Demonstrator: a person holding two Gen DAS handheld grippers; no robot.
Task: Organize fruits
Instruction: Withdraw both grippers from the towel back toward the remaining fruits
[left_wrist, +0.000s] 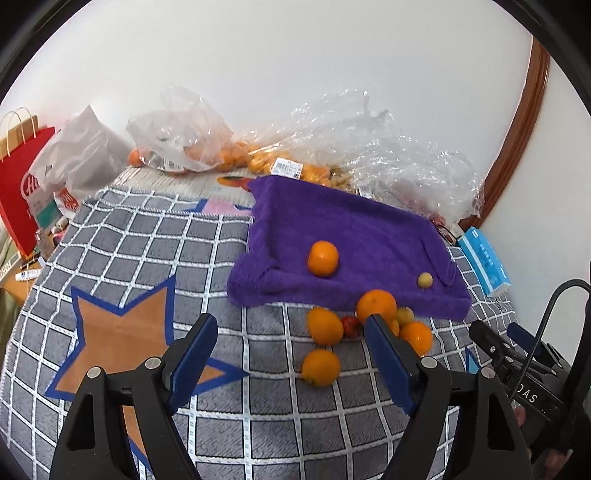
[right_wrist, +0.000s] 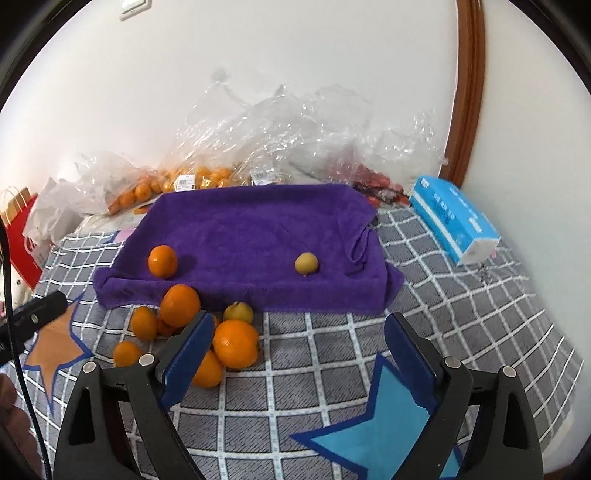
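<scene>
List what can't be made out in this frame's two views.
- Fruit pile: right wrist view, the right claw's left finger covers part of it, so no count.
- Red fruit: left wrist view, half hidden between oranges; type unclear.
- Bags at the wall: crinkled plastic obscures contents.
- Tissue pack text: too small.

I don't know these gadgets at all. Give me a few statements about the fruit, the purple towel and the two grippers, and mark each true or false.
1. Two fruits lie on the purple towel: an orange and a small yellow fruit. True.
2. The right gripper is clamped on an orange. False: its jaws stand apart, with nothing between them.
3. A pile of fruit sits on the checked cloth in front of the towel. True.
4. The left gripper holds the blue tissue pack. False: it is open and empty.
</scene>
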